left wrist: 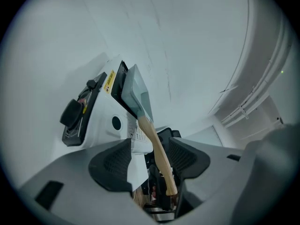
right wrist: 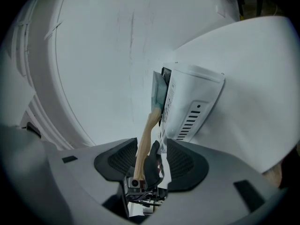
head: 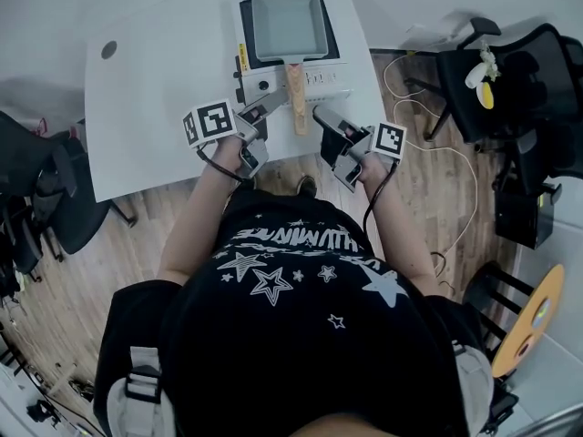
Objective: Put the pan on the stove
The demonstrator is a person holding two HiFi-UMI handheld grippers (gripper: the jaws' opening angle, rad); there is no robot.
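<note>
A grey rectangular pan [head: 285,21] sits on top of the white portable stove [head: 319,78] at the far middle of the white table [head: 155,107]. Its wooden handle [head: 297,98] points toward me over the stove's front. My left gripper [head: 266,107] is just left of the handle and my right gripper [head: 326,119] just right of it, tips facing each other. In the left gripper view the handle [left wrist: 159,156] shows ahead between the parted jaws of the left gripper [left wrist: 150,161], untouched. The right gripper [right wrist: 152,161] also stands open, with the handle [right wrist: 143,146] ahead.
Black office chairs stand on the wooden floor at the left [head: 55,198] and right [head: 519,71]. A white cable [head: 428,153] trails beside the table's right edge. The table has a small round hole [head: 108,49] at far left.
</note>
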